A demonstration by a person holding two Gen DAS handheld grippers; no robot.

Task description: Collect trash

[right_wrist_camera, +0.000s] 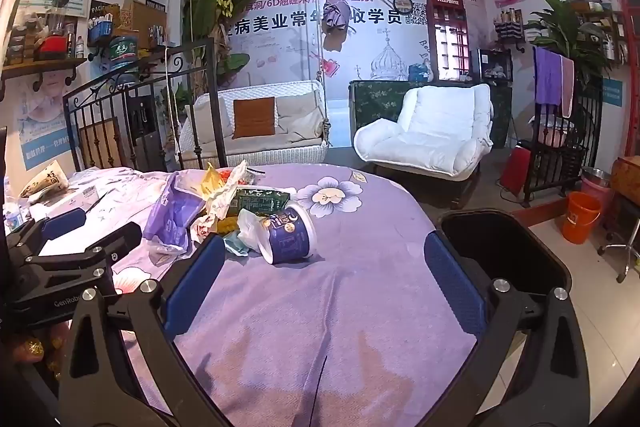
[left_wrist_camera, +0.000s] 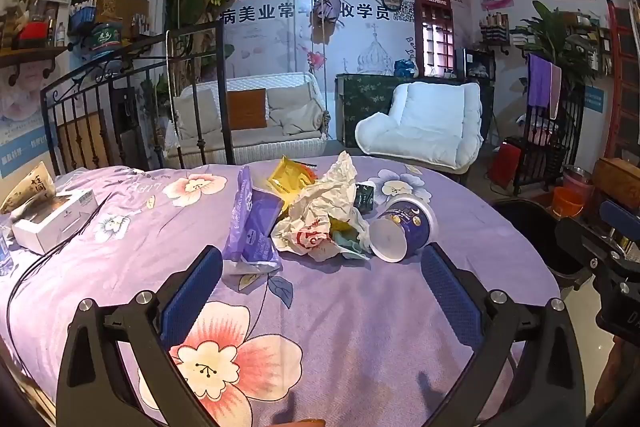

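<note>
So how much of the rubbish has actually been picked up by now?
Nothing looks collected yet. The black bin beside the table shows nothing inside. Both the left gripper and right gripper have open, empty jaws. Left: the whole pile, including the tipped blue cup, crumpled paper and purple packet.

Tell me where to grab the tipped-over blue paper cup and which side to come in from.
Grip the blue paper cup across its round wall near the middle. It lies on its side, open mouth toward the camera. Come from above with the open right tongs, fingers straddling the wall. The right side is probably easier: bare cloth there, crumpled wrappers against its left.
</note>
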